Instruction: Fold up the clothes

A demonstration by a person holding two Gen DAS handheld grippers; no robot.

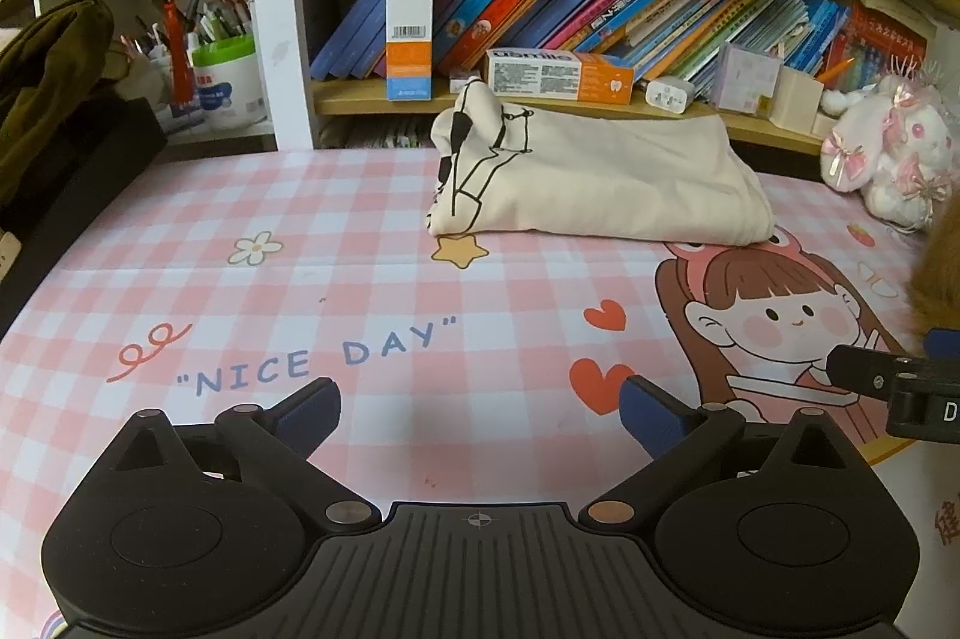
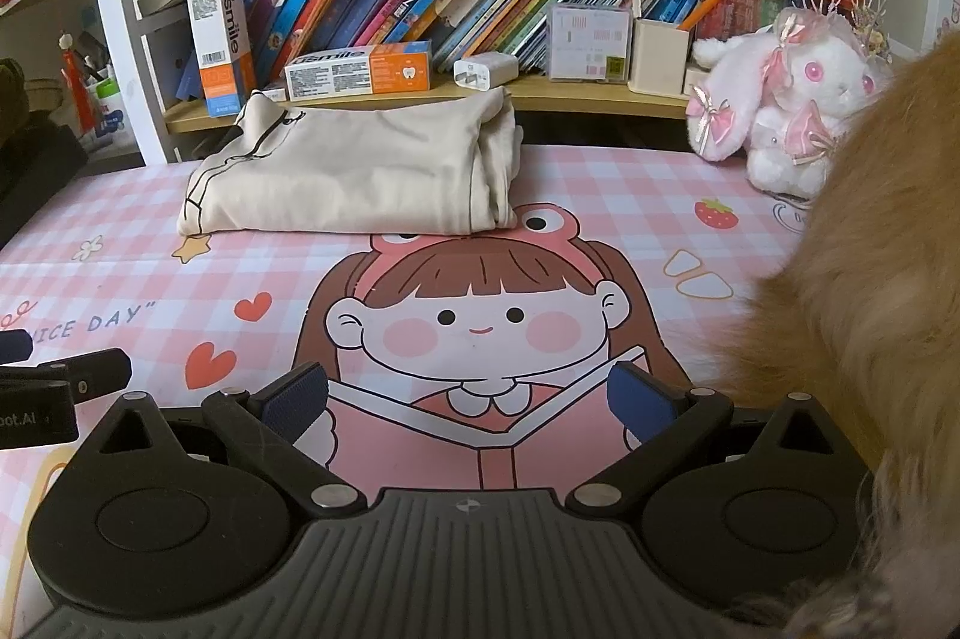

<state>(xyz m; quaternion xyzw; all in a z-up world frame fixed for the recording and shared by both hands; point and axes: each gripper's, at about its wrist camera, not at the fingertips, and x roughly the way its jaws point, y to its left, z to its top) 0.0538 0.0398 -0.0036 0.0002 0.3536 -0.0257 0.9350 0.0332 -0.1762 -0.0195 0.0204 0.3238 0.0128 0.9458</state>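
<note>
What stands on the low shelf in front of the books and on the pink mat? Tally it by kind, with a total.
Folded cream garment: 1
Toothpaste boxes: 2, upright and lying
White charger: 1
Plush rabbit: 1
Cream pen holder: 1
Total: 6

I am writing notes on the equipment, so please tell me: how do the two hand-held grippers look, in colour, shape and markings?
Both look alike. The left hand-held gripper and the right hand-held gripper have matte black bodies with two round discs, a ribbed centre plate bearing a small crosshair mark, and silver or copper-coloured pivot pins. The finger pads are dark blue and ribbed. No cables or sleeves are visible.
</note>
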